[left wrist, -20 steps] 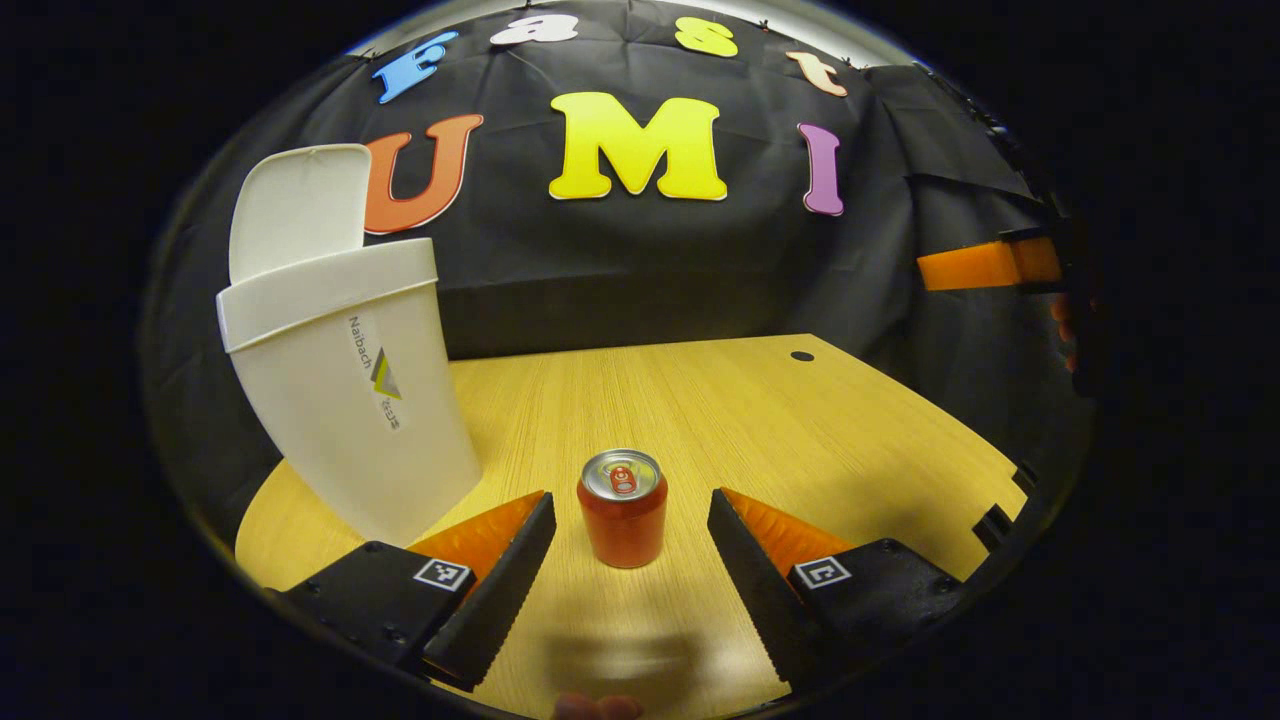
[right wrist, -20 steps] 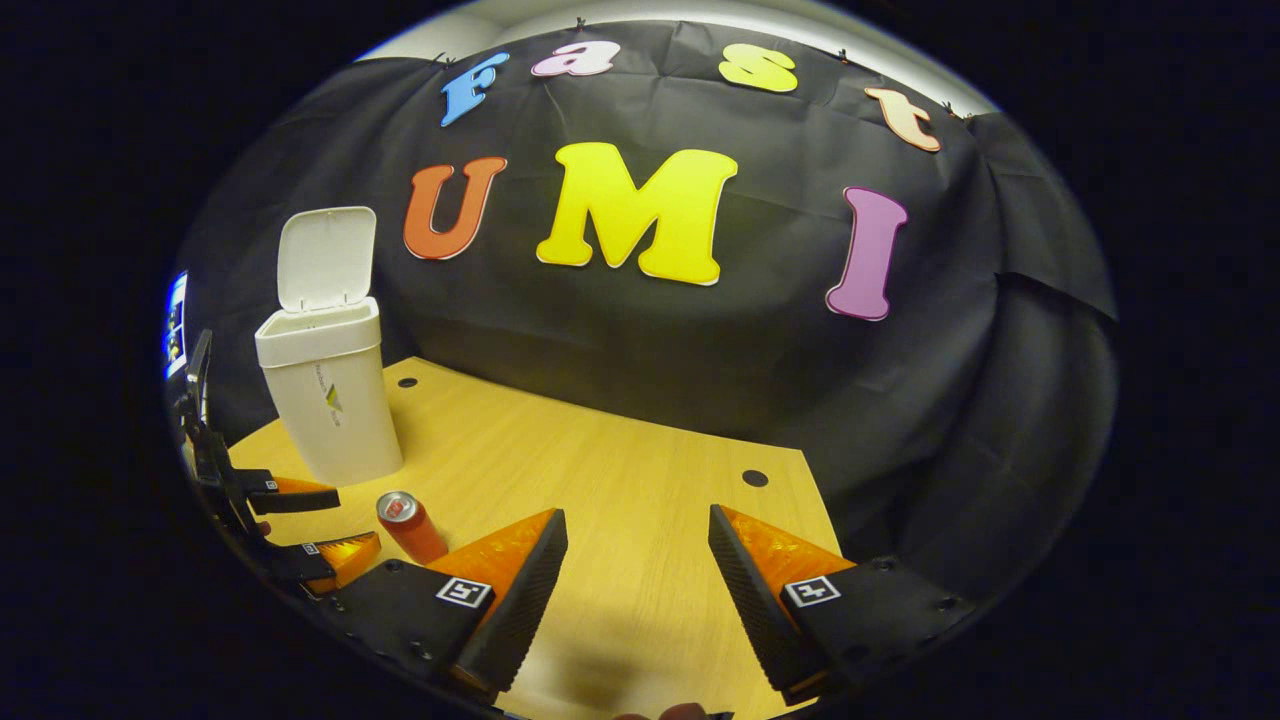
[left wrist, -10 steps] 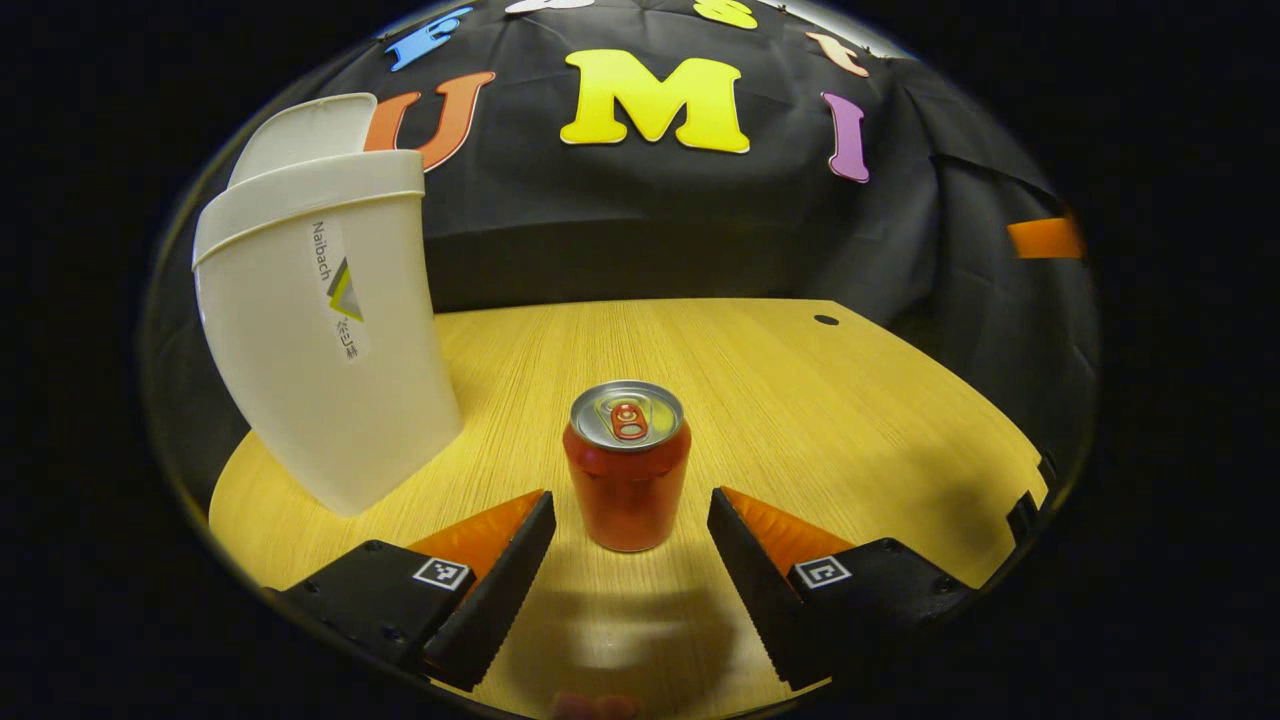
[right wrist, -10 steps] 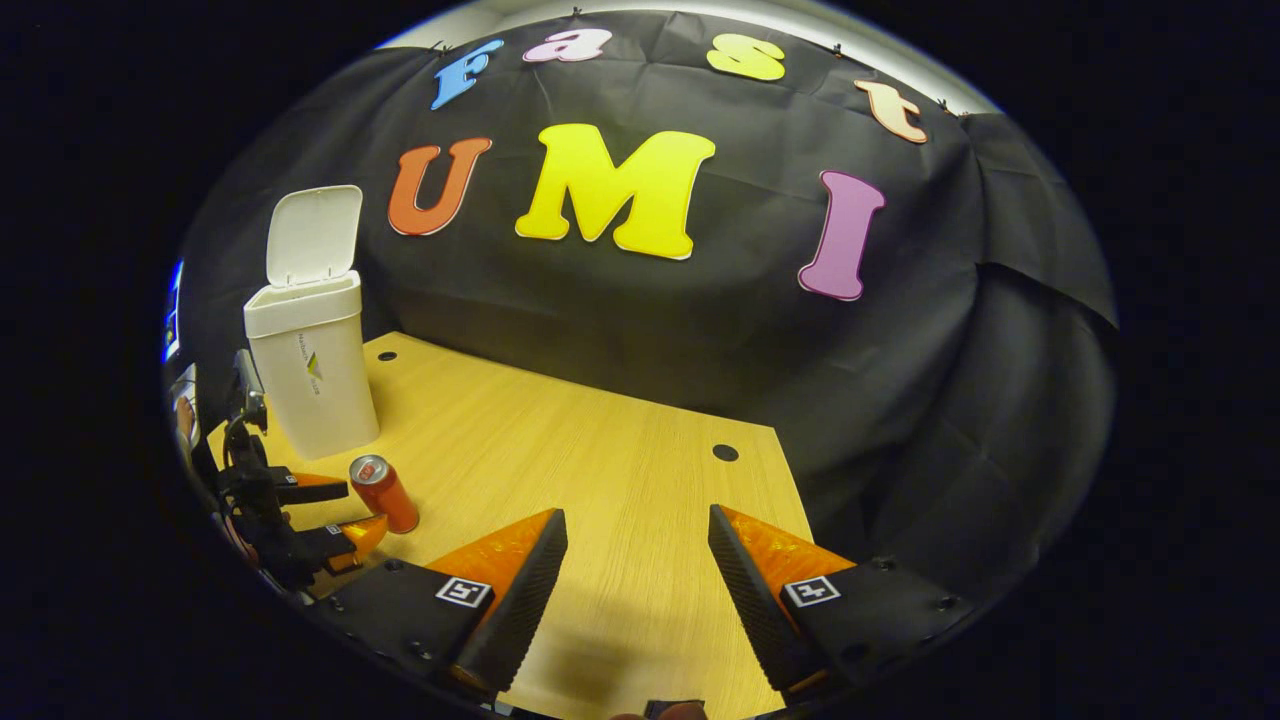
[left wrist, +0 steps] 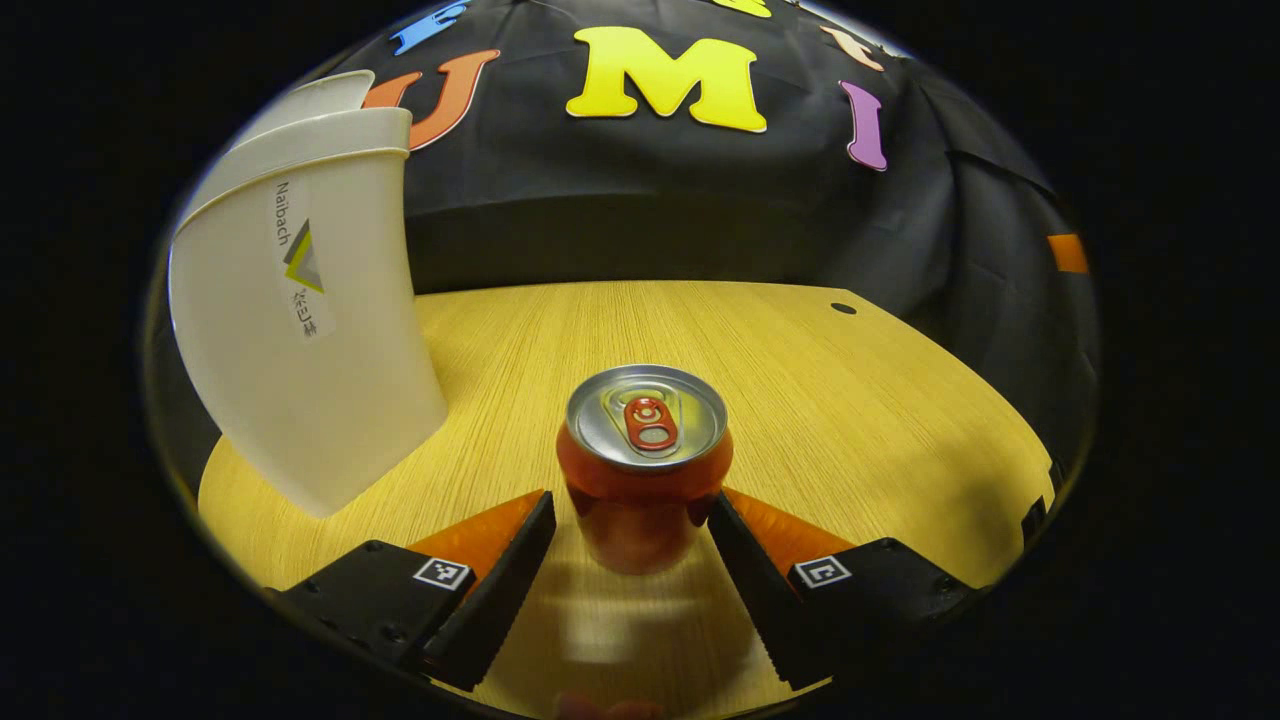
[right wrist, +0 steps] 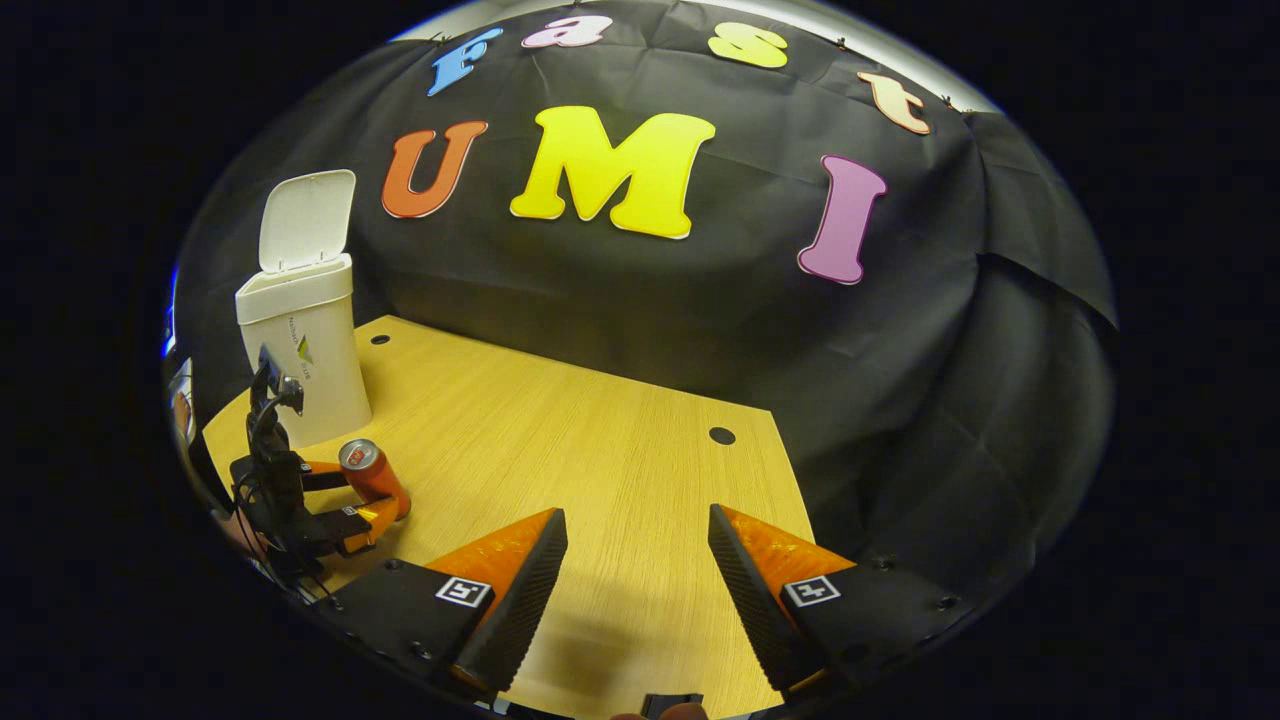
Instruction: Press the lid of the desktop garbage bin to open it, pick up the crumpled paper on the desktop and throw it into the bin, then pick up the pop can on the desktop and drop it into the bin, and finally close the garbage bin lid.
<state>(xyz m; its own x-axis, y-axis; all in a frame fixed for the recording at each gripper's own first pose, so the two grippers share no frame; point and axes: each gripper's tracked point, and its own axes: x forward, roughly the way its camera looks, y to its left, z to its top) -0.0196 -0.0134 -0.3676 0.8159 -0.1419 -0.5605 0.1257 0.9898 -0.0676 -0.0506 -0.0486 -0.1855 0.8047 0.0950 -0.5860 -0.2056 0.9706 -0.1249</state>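
Item: upright red aluminium pop can, long axis vertical, at 12 o'clock between released left tongs, not yet gripped; right tongs released, well apart.

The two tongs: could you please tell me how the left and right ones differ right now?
The left tongs straddle the pop can beside the bin; the right tongs have bare table between their fingers. Both are open.

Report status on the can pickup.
Left claw open, straddling upright pop can on desk. Right claw open, empty. Bin lid up. Nothing in the way.
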